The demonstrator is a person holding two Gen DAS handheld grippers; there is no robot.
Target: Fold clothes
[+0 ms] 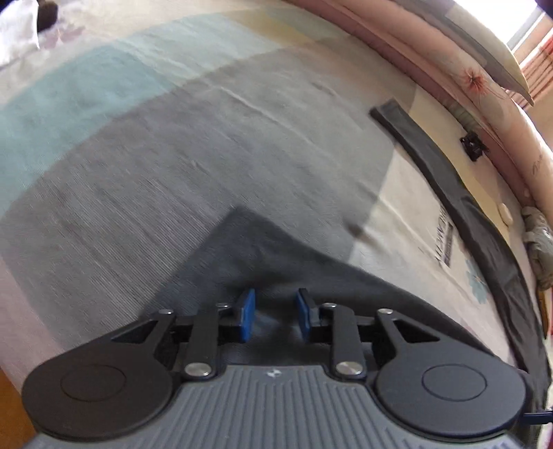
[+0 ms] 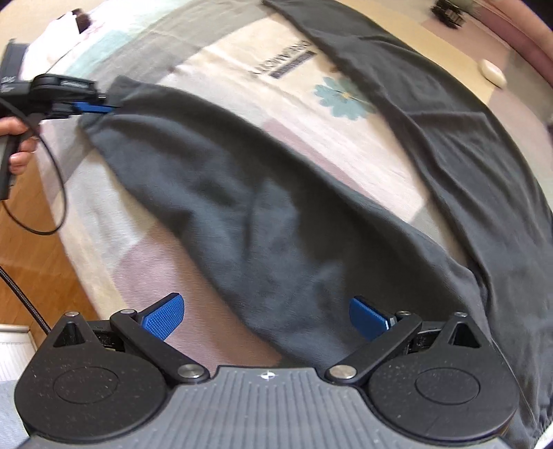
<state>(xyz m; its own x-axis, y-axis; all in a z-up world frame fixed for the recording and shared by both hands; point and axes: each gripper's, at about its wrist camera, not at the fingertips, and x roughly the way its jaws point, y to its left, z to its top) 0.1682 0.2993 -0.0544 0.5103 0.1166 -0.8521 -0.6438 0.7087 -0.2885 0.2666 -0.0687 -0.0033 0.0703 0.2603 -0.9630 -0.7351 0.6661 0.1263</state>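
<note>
Dark grey trousers (image 2: 262, 207) lie spread on the bed with the two legs forming a V. One leg runs toward the upper left, where my left gripper (image 2: 103, 108) is shut on its cuff. In the left wrist view the cuff cloth (image 1: 273, 252) is bunched between the blue pads of the left gripper (image 1: 275, 316). The other leg (image 2: 432, 103) stretches flat toward the top of the bed. My right gripper (image 2: 266, 317) stands wide open just above the upper part of the held leg, its blue pads (image 2: 162, 316) touching nothing.
The bedsheet (image 2: 269, 86) has colour blocks, a blue flower and printed letters. A small white object (image 2: 492, 73) and a black clip (image 2: 447, 12) lie near pink bedding at the far edge. A hand (image 2: 15, 138) holds the left gripper over the wooden floor (image 2: 27, 248).
</note>
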